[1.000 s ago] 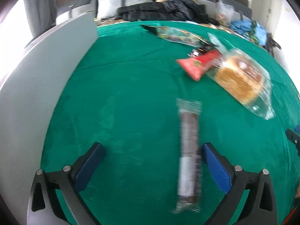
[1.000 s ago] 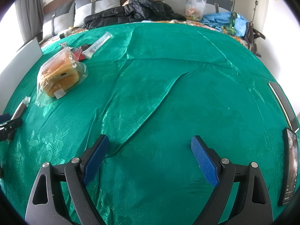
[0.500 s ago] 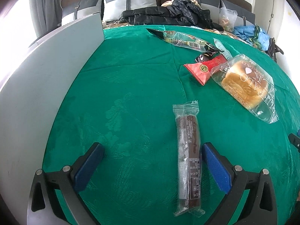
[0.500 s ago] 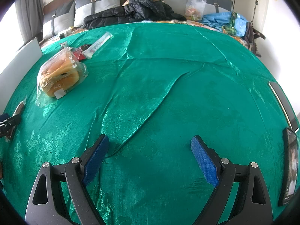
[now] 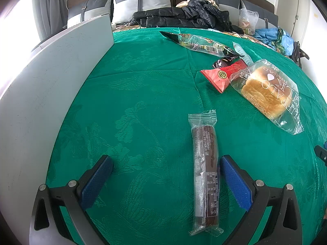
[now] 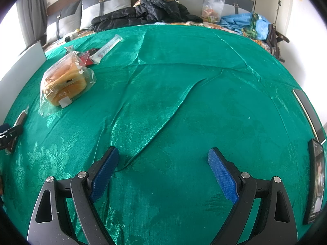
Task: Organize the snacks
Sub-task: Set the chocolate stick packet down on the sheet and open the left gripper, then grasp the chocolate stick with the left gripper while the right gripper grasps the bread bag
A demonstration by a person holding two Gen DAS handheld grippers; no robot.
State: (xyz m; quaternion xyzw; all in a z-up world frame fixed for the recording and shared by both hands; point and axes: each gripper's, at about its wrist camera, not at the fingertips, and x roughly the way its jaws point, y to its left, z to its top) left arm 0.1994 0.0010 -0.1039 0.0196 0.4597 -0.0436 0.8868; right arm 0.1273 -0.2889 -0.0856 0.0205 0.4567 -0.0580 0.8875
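Lining up on the chocolate bar [image 5: 205, 175]: left gripper [image 5: 166, 171] agape, bar beside its right pad; centring, then closing, next. Right gripper [image 6: 163, 169] likewise agape, idle.

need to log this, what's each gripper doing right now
left gripper: open, holding nothing, chocolate roll pack between its fingers.
right gripper: open, empty.

Bread bag [image 5: 267, 94], 2 o'clock in left wrist view: large white print, inverted, partly legible as "...EALO" and "MILK"; rest unclear. Snack wrapper [image 5: 201, 43] at 1 o'clock carries a barcode; digits unreadable. Bar wrapper [image 5: 205, 173] small print too fine to read.
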